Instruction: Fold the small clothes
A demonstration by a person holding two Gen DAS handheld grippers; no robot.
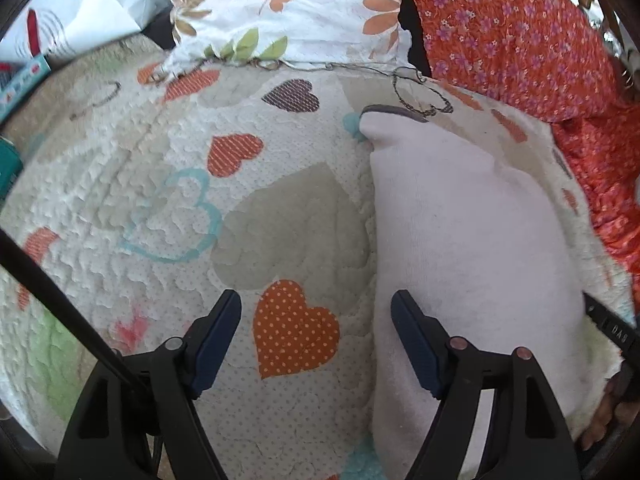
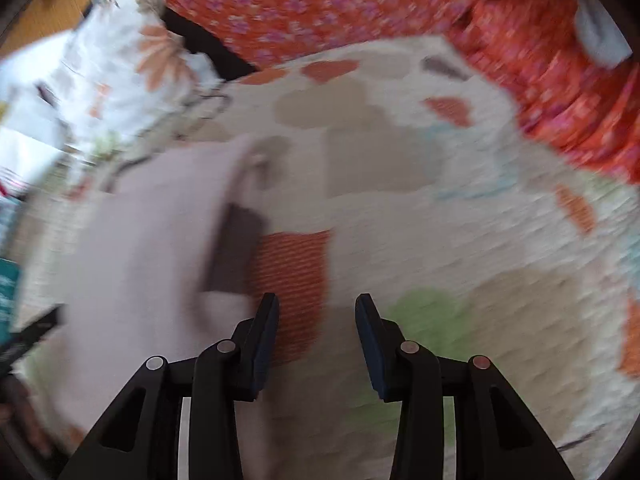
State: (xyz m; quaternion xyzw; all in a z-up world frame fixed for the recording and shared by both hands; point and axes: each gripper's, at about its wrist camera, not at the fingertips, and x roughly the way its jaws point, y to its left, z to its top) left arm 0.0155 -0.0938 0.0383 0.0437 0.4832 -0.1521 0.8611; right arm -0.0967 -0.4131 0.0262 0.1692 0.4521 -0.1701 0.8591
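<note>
My left gripper (image 1: 316, 312) gapes empty beside pink cloth (image 1: 460, 220); right gripper (image 2: 317, 316) apart, empty. Only right view shows cloth's dark patch (image 2: 236, 248).

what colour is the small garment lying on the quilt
Pale pink garment with a grey edge; clearest in the left wrist view.

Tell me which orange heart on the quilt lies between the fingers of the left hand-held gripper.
The dotted orange heart, right ahead of the open left hand-held gripper. The striped orange heart lies farther off, higher in that view.
</note>
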